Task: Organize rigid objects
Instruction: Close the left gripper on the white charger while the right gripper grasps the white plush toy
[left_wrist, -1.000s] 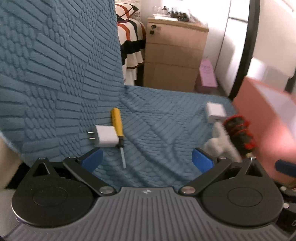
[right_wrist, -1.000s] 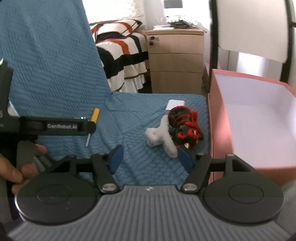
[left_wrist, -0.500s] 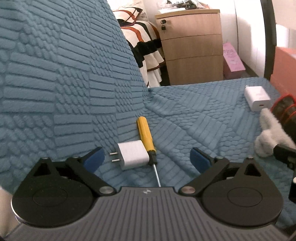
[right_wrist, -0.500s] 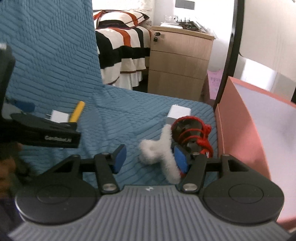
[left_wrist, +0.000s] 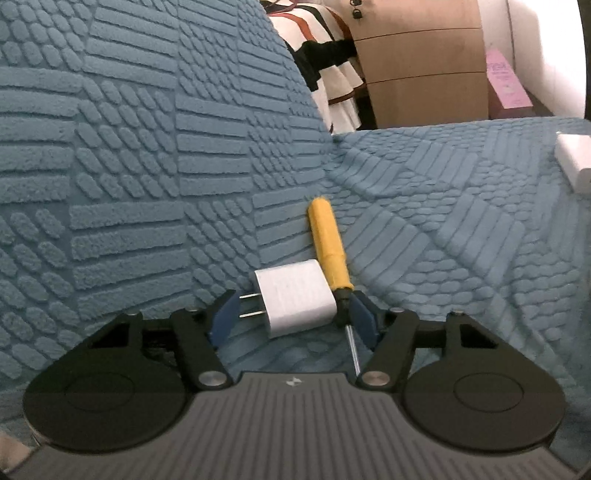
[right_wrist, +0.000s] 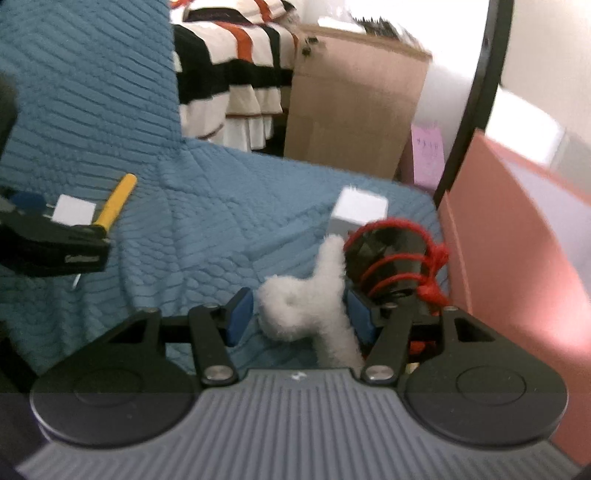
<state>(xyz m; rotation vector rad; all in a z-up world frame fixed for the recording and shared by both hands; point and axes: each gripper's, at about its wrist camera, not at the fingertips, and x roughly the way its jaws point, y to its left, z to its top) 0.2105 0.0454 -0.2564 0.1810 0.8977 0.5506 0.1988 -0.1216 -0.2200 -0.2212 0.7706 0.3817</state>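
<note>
Left gripper (left_wrist: 293, 319): low over the blue textured cover, jaws closing, blue pads on either side of the white plug adapter; a small gap at each side, prongs just short of the left pad, no squeeze seen.
White plug adapter (left_wrist: 295, 298): flat on the cover at the foot of the raised backrest, two metal prongs pointing left, right edge touching the screwdriver.
Screwdriver (left_wrist: 330, 251): yellow handle running far to near along the backrest crease, black collar and thin metal shaft just beside the right pad of the left gripper.
Right gripper (right_wrist: 297, 319): jaws closing, narrow, white fluffy piece between the blue pads; right pad against the fluff, left pad just apart from it.
White fluffy piece (right_wrist: 306, 306): curled, soft-looking, one end pointing far, another trailing near under the gripper body; touching the dark object on its right.
Dark object wound with red cord (right_wrist: 391, 258): rounded, black, red knot on its right side, lying between the fluffy piece and the pink box; exact kind hard to tell through blur.
Second white charger (right_wrist: 360, 206): on the cover just beyond the dark object; also at the far right edge of the left wrist view.
Pink box (right_wrist: 491, 236): open, at the right edge of the cover, wall just beside the dark object.
Blue cover (left_wrist: 443, 240): flat seat plus raised backrest at left.
Background: wooden drawer unit (right_wrist: 354, 107) and striped bedding (right_wrist: 236, 70) far behind.
</note>
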